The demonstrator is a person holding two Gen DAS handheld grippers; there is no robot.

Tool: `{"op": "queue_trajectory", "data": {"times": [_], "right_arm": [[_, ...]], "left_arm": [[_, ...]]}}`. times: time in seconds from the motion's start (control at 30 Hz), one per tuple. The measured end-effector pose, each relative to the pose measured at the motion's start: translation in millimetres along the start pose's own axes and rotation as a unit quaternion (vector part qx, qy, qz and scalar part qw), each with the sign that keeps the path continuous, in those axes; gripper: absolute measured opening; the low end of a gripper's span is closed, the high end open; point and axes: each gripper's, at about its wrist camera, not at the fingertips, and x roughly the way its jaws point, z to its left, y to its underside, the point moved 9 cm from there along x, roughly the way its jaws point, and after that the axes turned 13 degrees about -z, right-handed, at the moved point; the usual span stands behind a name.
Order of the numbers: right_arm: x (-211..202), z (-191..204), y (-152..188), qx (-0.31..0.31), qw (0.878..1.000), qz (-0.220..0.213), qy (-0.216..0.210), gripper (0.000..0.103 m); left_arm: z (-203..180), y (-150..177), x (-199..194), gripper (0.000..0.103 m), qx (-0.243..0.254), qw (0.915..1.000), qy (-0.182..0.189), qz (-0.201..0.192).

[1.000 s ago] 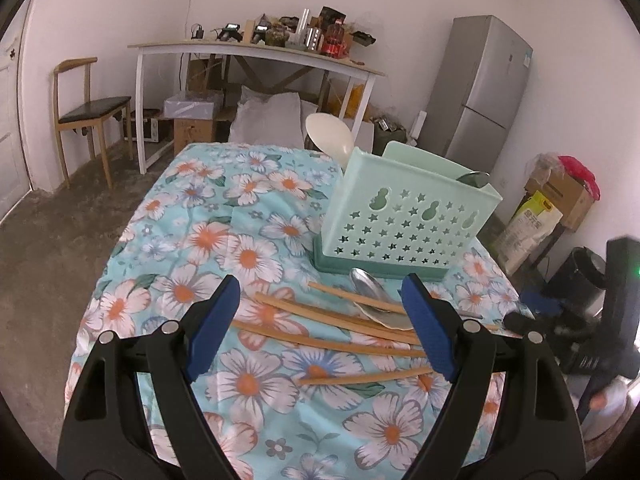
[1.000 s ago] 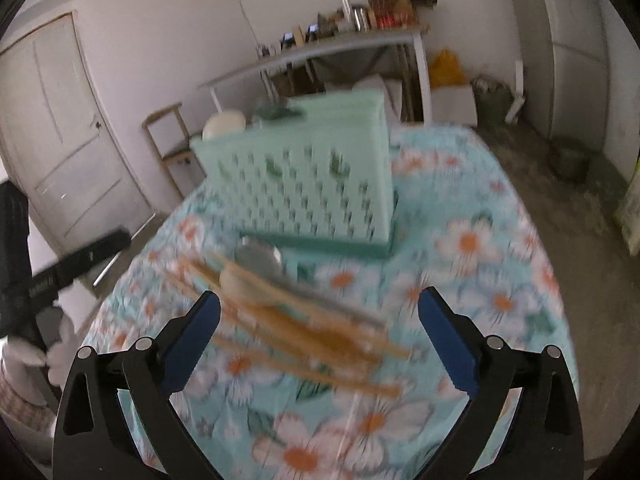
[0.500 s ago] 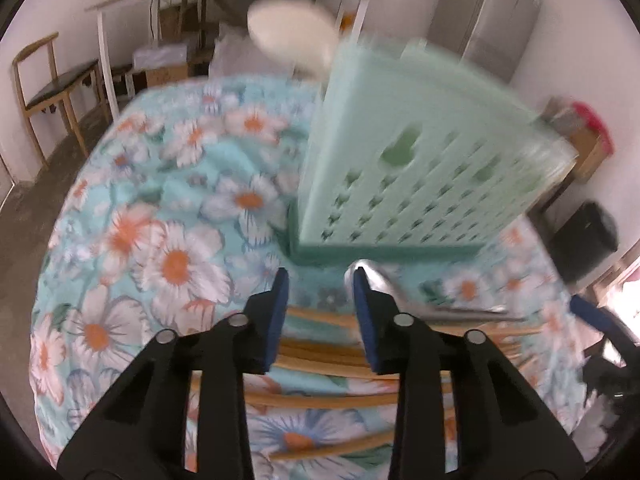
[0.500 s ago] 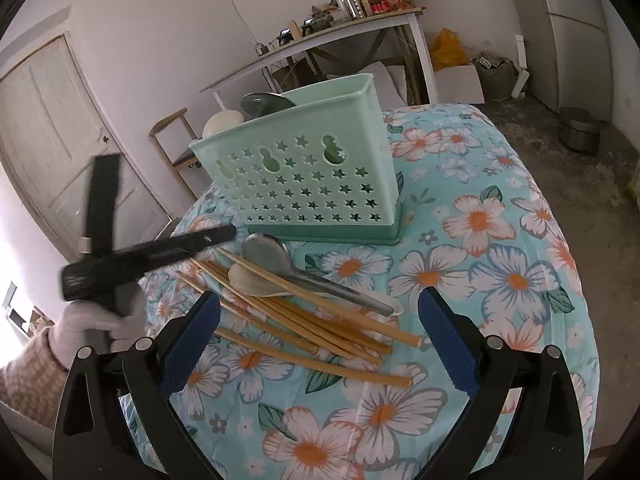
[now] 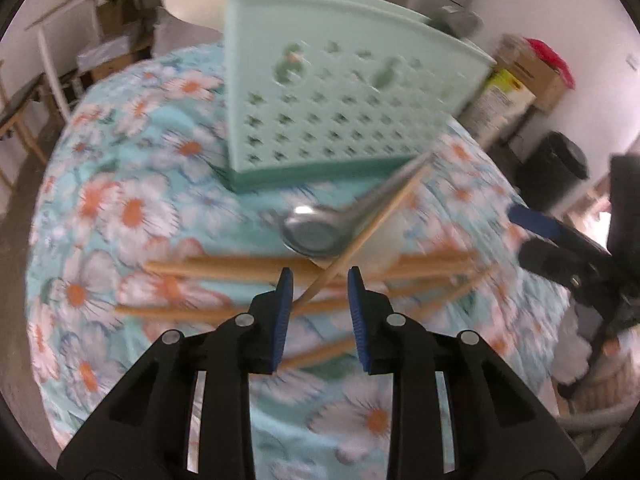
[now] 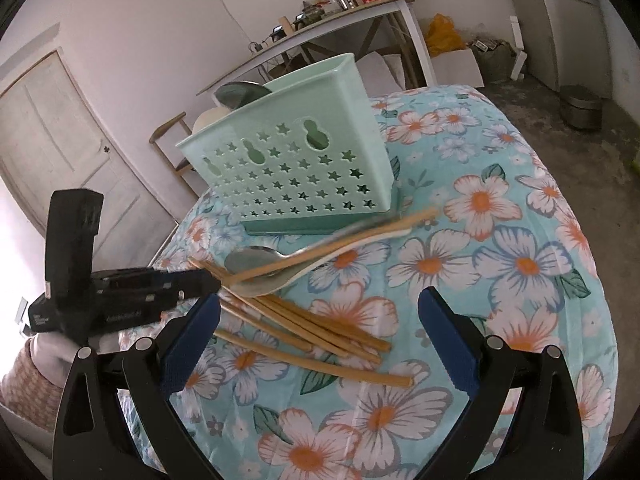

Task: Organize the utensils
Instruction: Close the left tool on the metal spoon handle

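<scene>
A mint green utensil caddy (image 5: 332, 96) (image 6: 296, 168) stands on the floral tablecloth, with a white spoon and a metal spoon standing in it. In front lie several wooden chopsticks (image 6: 312, 336), a metal spoon (image 5: 320, 232) (image 6: 256, 258) and a white spoon (image 6: 280, 280). My left gripper (image 5: 318, 282) has its jaws narrowed around the near end of one chopstick (image 5: 372, 228), which tilts up toward the caddy; it also shows in the right wrist view (image 6: 332, 240). My right gripper (image 6: 320, 336) is open and empty above the chopsticks.
The table (image 6: 520, 264) is round-edged with a drop to the floor on all sides. A chair (image 6: 168, 140), a white work table (image 6: 360, 12) with clutter, a fridge and boxes stand behind. The left gripper's body (image 6: 100, 292) sits at the table's left.
My left gripper moved down to the chopsticks and narrowed its jaws around one, lifting its far end. The right gripper stayed open and shifted slightly.
</scene>
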Motion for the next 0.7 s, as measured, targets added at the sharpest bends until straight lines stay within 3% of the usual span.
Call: {"op": "queue_trajectory", "data": {"times": [0.1,0.23,0.47,0.6,0.7], "right_arm": [[-2,-1,-1,0.002,1.0,-0.003,0.003,0.096],[-3,-5,-2,0.008,1.0,-0.004,0.005,0.096],[-3,-4,-1,0.005,1.0,-0.003,0.002,0.096],[-3,-2,-1,0.005,1.0,-0.003,0.002,0.096],[-3,-3,-1,0.008,1.0,-0.003,0.004,0.096]], "left_arm": [[-11,4,-8,0.026,-0.02,0.9985,0.051,0.002],[-12,-5,-22,0.027,-0.044,0.9955,0.078,-0.03],[34,-20,-5,0.027,-0.168,0.9838,0.053,-0.035],[51,-16,13,0.027,-0.241,0.9681,0.066,-0.01],[51,-17,20,0.027,-0.262,0.9621,0.076,-0.003]]}}
